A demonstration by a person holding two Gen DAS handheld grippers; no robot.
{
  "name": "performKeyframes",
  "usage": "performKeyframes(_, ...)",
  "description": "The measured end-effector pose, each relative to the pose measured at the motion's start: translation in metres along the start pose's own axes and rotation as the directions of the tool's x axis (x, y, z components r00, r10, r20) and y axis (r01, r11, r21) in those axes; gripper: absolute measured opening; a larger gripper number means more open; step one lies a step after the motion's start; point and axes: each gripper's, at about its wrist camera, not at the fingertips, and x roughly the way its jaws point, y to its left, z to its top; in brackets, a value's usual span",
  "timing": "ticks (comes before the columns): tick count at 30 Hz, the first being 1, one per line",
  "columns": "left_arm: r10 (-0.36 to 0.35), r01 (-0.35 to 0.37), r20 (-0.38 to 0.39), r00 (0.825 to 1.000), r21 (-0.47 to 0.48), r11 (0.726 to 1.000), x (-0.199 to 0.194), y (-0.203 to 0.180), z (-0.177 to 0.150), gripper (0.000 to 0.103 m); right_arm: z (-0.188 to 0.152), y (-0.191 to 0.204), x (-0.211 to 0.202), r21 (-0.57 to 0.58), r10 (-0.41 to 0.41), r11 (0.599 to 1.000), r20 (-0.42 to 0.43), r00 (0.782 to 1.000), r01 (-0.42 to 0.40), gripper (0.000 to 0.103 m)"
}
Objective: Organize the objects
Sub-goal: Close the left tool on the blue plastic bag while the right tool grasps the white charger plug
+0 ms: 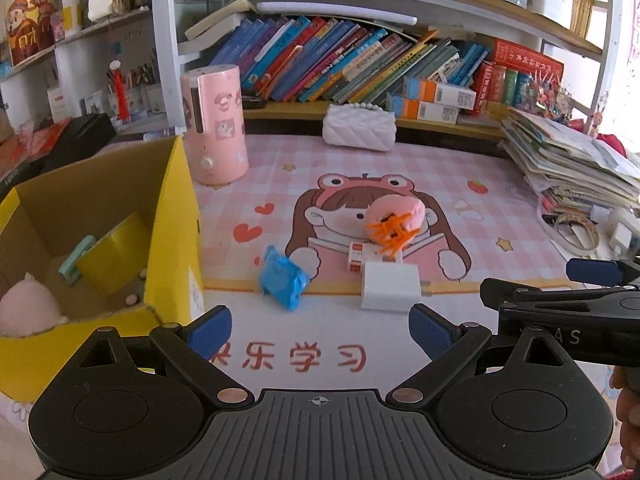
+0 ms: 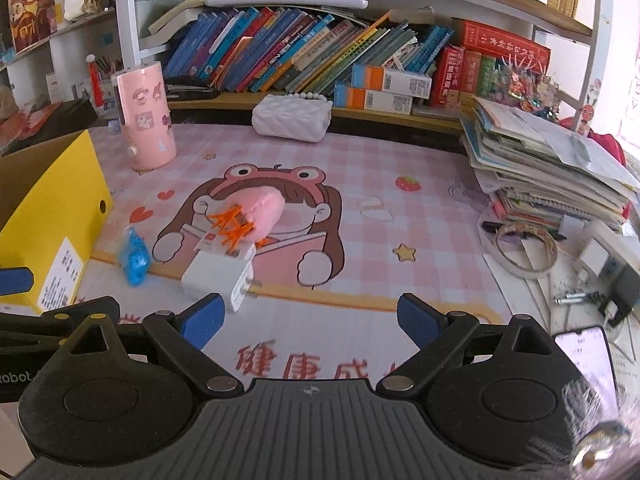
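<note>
LEFT: tongs [image 1: 320, 326] standing spread, holding nothing | RIGHT: tongs [image 2: 310, 316] standing spread, holding nothing | ITEMS: white charger [image 1: 390, 286], blue packet [image 1: 282, 280], orange clip [image 1: 394, 234] lying on counter [image 1: 460, 184] beside yellow box [image 1: 172, 216]

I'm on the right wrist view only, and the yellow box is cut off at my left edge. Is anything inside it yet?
Observer: Yes. The left wrist view looks into the open top of the yellow box, and a pink plush thing lies in its near corner.
Operator: Anything else in there?
Observer: A mint-green item, maybe a clip, sits against a yellow inner flap.
Operator: Is the left gripper carrying something?
Observer: No. The left gripper is open with nothing between its fingers.
</note>
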Motion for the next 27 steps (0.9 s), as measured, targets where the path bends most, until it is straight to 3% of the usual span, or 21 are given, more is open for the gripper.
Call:
performKeyframes(12, 0.049, -0.049, 0.013, 0.999, 0.006, 0.999, 0.011, -0.019, 0.009, 0.095, 0.009, -0.022, 0.017, 0.009, 0.048, 0.999, 0.005, 0.999, -0.048, 0.091)
performKeyframes(20, 0.073, -0.073, -0.038, 0.997, -0.001, 0.997, 0.029, -0.021, 0.012, 0.067, 0.01, -0.031, 0.031, 0.025, 0.071, 0.997, -0.019, 0.997, -0.071, 0.084)
performKeyframes(27, 0.149, -0.15, -0.054, 0.987, -0.017, 0.988, 0.052, -0.018, 0.02, 0.064, 0.014, -0.036, 0.04, 0.026, 0.086, 0.996, -0.023, 0.996, -0.085, 0.083)
